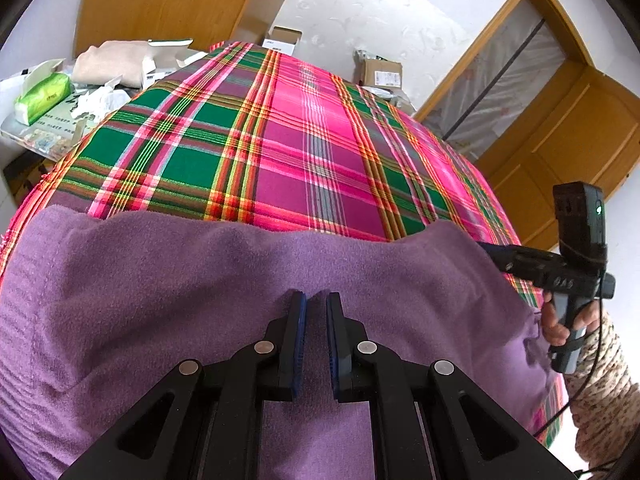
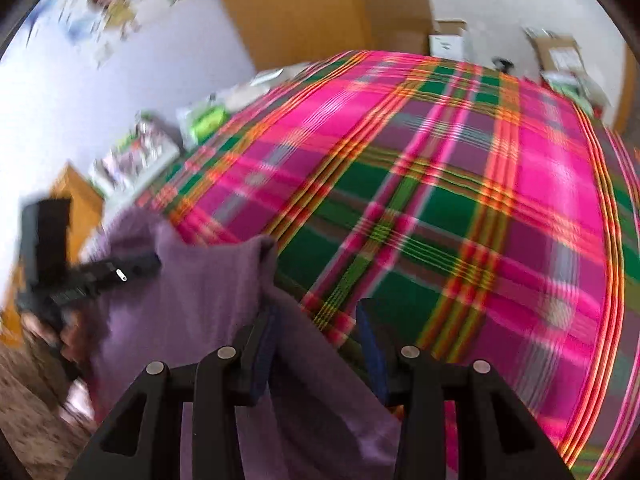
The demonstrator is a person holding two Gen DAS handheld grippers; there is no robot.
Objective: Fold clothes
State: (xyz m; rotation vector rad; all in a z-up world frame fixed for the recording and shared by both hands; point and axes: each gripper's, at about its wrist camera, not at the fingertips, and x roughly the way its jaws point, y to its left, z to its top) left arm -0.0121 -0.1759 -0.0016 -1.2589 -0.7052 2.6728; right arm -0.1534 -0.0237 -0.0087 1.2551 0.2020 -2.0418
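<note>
The left claw [image 1: 316, 300] has its two blue-padded fingers [image 1: 298, 332] drawn narrow, with only a slim gap between them, and a ridge of the purple fleece garment [image 1: 200, 280] sits pinched in that gap. The right claw [image 2: 318, 316] stands wide, its fingers [image 2: 370, 344] well apart; a fold of the same garment [image 2: 208, 300] drapes over and past its left finger, but the blur hides whether the fabric is gripped.

Taking the garment as the landmark: it lies spread across the near part of a bed covered with a pink, green and orange plaid cloth [image 1: 304, 140], its far edge wavy against the plaid. In the left wrist view the right claw's black body [image 1: 540, 268] reaches the garment's right edge, held by a hand [image 1: 560, 324] in a speckled sleeve [image 1: 600, 380]. Beyond the garment, past the bed's far left corner, a green tissue pack [image 1: 40, 98] and a beige bundle [image 1: 116, 62] lie among papers. Beyond the far edge stand cardboard boxes [image 1: 380, 72] against a pale wall, with a wooden door [image 1: 560, 136] to the far right.
</note>
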